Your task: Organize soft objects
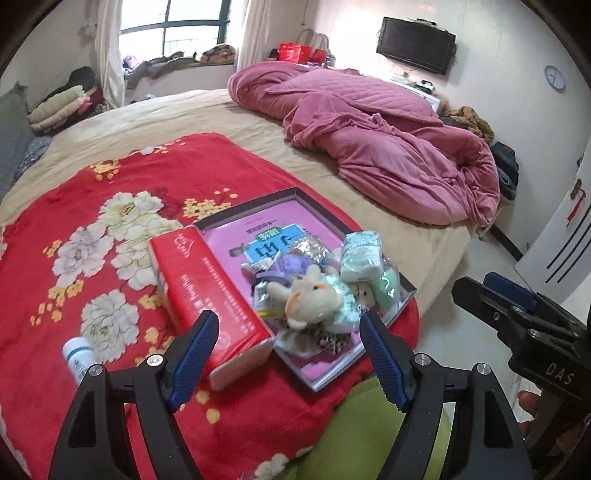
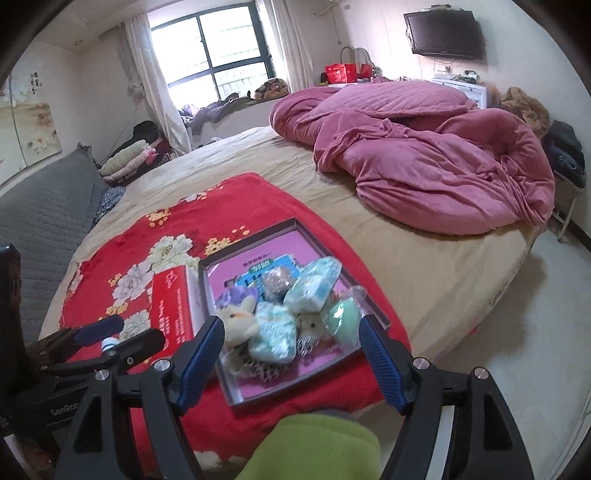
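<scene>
pink duvet (image 1: 388, 147), wall TV (image 2: 445, 35), wall clock (image 1: 554, 77)

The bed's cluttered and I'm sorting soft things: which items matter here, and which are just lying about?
For the job:
- shallow grey box lid with pink lining
- cream plush toy
- pale blue-green tissue packs
- mint green soft pouch

Lying about:
- red tissue box
- small white bottle
- crumpled pink quilt

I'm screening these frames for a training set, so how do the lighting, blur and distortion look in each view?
Left wrist view: heavy fisheye bending, dark corners; the window is bright, the red tissue pack and white bottle are slightly smeared. Right wrist view: the window is blown out, the tray of soft toys looks soft, the pink quilt evenly daylit without harsh shadows.
</scene>
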`<state>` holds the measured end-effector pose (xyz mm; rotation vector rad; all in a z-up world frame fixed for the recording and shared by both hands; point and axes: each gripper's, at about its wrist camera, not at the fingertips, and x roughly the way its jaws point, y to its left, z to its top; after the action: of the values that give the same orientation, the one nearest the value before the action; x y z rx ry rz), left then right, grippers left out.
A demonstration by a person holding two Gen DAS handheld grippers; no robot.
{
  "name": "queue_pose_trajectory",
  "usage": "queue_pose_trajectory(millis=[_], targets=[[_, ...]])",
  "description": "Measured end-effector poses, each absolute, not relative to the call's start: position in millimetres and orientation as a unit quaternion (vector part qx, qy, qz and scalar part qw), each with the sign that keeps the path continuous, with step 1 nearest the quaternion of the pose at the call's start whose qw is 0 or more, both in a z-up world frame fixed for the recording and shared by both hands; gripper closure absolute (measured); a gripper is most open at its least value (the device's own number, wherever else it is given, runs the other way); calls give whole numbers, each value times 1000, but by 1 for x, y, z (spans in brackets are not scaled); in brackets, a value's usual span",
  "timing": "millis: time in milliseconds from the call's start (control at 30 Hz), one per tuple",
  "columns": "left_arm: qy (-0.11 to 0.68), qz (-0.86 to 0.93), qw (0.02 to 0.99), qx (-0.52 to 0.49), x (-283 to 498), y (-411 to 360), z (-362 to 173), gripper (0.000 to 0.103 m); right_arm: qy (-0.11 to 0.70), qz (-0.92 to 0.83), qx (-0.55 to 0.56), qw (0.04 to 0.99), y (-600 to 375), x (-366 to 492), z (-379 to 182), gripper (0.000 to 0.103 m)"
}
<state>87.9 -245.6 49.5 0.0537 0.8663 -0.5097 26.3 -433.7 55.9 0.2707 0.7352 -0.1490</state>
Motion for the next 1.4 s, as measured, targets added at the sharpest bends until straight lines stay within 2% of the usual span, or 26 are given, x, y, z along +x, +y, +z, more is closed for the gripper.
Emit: queue_pose_trajectory(millis=[533,667,767,1400], targets=[[413,-220,884,4,58,-203,55,23,346,-66,100,931,-393,9,76,27],[410,-213,887,-3,52,-193,57,23,341,-74,96,932,-385,4,78,20],[405,-207,891,2,48,-188,58,23,334,-79,89,935,-380,0,79,20],[409,-164,897,15,35,-176,35,23,341,-103,92,930,-368,-16,42,19]])
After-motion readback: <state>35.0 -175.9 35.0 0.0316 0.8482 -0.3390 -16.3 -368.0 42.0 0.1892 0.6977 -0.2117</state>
